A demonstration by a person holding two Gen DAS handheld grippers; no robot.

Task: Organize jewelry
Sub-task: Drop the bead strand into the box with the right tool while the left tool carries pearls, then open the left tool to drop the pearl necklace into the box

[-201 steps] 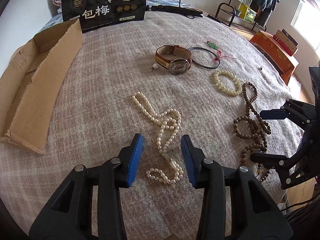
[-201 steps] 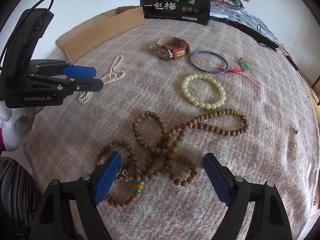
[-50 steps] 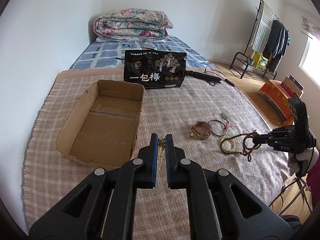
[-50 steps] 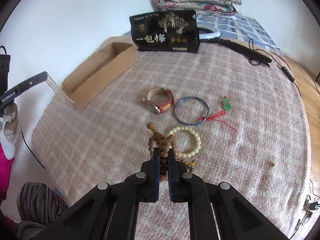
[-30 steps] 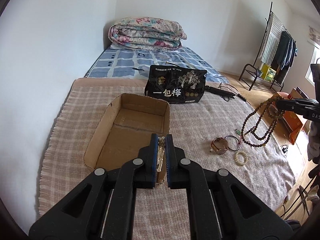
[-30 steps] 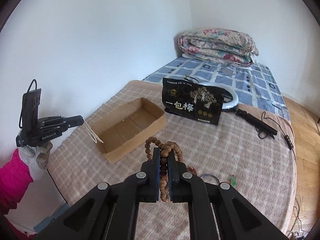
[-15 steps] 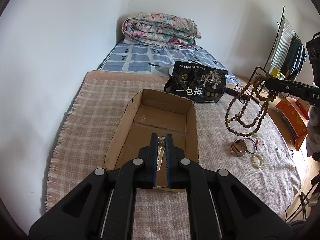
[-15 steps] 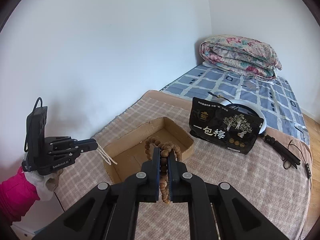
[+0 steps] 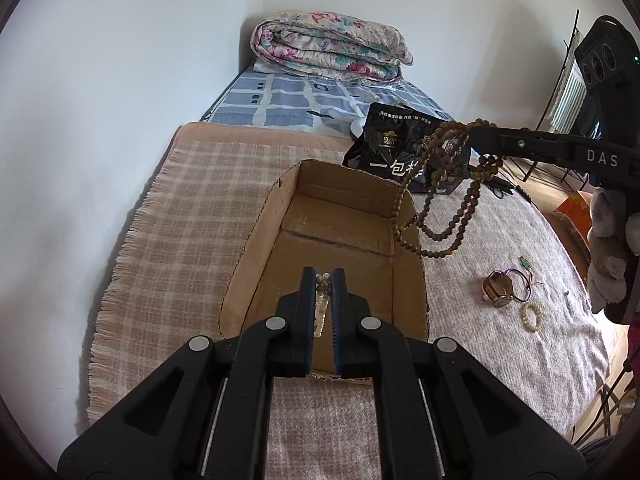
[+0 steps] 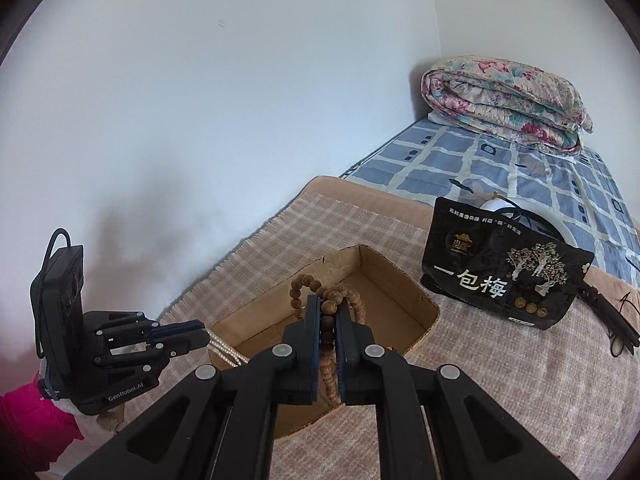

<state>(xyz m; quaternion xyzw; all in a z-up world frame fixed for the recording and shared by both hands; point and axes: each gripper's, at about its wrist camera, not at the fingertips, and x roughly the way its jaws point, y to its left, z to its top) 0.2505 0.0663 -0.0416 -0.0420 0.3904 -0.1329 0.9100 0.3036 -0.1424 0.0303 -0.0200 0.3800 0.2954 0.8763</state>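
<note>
My left gripper point(image 9: 323, 278) is shut on the white pearl necklace point(image 9: 321, 304) and holds it above the near end of the open cardboard box point(image 9: 408, 276). In the right wrist view the left gripper point(image 10: 202, 334) shows with the pearls point(image 10: 228, 354) hanging by the box's near-left corner. My right gripper point(image 10: 328, 314) is shut on the brown wooden bead necklace point(image 10: 326, 294), above the box point(image 10: 404, 280). In the left wrist view those beads point(image 9: 440, 200) dangle over the box's far right wall from the right gripper point(image 9: 474, 136).
A watch point(image 9: 498, 289), a thin bangle point(image 9: 522, 285) with a red cord and a pale bead bracelet point(image 9: 531, 313) lie on the plaid blanket point(image 9: 180, 216) right of the box. A black snack bag point(image 10: 504, 276) stands behind the box. A folded quilt point(image 10: 504, 96) lies by the wall.
Both grippers have moved closer over the box, each still holding its necklace. The wooden beads now hang at the box's far right wall.
</note>
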